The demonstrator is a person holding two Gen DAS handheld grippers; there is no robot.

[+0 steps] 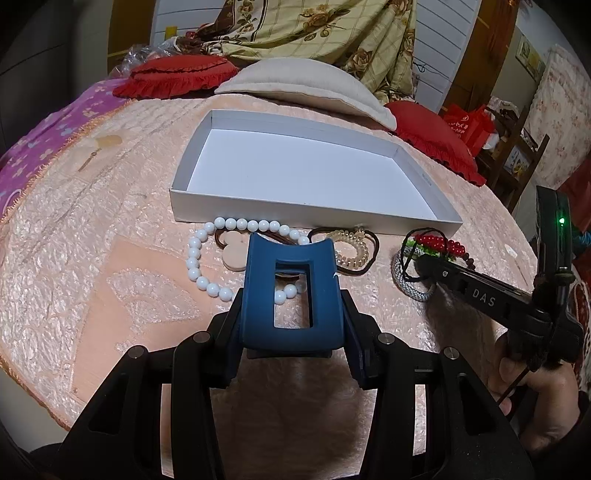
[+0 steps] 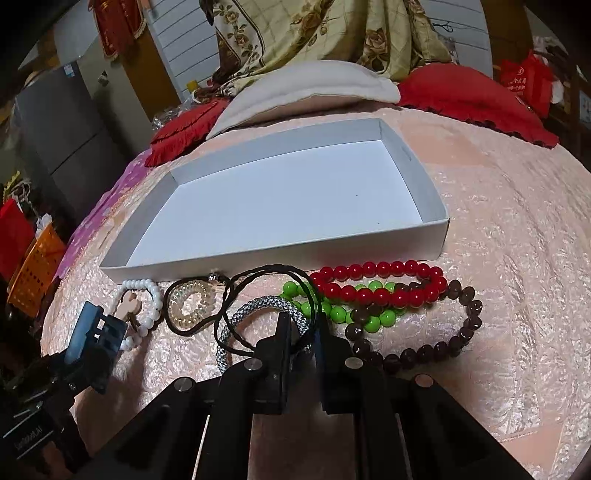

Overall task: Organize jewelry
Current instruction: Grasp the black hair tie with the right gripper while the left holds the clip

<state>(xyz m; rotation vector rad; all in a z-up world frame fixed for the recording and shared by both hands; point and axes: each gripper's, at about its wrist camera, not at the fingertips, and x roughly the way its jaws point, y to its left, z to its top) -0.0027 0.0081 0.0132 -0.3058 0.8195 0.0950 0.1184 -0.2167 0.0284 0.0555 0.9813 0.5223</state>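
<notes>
Left gripper [image 1: 291,295]: your fingers are clamped on a large blue plastic hair claw clip [image 1: 291,291], held above the bedspread.
Right gripper [image 2: 303,328]: your fingers are pinched on the silver-grey braided rope bracelet [image 2: 258,308]; a thin black cord loop [image 2: 266,277] also runs between them.
White shallow cardboard tray [image 2: 424,177]: nothing inside it.
Remaining jewelry: white bead bracelet [image 1: 199,258], coiled clear hair tie [image 2: 190,301], red [image 2: 373,280], green [image 2: 340,314] and brown bead strands [image 2: 436,347] lie just before the tray's near wall.

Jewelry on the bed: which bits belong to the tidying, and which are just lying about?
Belongs to the job:
white box
blue hair clip
white bead bracelet
red beads
grey woven bracelet

Just lying about:
red cushion
cream pillow
floral quilt
</notes>
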